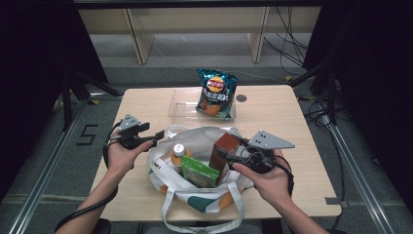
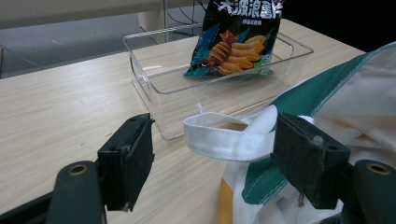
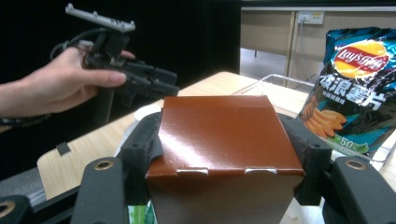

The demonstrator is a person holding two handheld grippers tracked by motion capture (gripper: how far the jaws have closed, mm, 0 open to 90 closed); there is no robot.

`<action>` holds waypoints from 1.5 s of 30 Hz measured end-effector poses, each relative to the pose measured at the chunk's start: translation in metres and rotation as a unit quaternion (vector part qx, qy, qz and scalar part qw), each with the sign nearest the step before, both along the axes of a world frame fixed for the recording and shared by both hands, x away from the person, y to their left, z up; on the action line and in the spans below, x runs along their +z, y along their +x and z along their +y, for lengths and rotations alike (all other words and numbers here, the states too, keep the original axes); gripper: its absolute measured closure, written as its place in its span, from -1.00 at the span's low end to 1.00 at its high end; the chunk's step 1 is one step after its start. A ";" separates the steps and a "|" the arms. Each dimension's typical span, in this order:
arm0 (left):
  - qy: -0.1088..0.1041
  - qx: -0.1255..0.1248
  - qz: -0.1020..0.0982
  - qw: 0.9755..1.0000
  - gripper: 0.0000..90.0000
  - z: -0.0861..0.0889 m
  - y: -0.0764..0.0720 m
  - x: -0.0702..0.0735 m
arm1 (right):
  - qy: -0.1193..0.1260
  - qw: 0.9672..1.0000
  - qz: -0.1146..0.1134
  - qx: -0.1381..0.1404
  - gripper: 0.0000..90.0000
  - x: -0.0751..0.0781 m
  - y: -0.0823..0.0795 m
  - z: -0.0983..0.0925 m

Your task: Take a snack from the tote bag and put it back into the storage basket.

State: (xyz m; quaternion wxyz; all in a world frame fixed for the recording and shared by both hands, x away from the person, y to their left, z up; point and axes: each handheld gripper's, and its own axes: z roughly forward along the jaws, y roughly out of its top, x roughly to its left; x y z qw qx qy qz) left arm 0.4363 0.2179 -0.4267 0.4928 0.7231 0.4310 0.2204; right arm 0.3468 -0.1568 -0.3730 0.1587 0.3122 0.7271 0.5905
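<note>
A white tote bag with green and orange trim lies open at the table's near middle. Out of its mouth stands a brown carton, upright, and my right gripper is shut on it. The right gripper view has the pads pressed on both sides of the carton. My left gripper hovers open at the bag's left rim. In the left gripper view the bag's white strap loops between the open jaws of that gripper without being pinched.
An orange bottle and a green packet sit inside the bag. Behind it stands a clear plastic tray holding an upright crisp bag. A small dark disc lies right of the tray.
</note>
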 end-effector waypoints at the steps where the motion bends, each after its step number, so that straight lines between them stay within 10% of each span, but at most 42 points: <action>1: -0.001 0.000 -0.001 1.000 -0.37 0.000 0.000 0.000 | 0.000 1.000 0.002 -0.004 -0.12 0.002 -0.001 -0.001; 45: 0.001 0.001 -0.004 1.000 -0.37 -0.001 0.001 0.001 | 0.018 0.997 -0.060 -0.038 -0.12 0.062 0.022 -0.014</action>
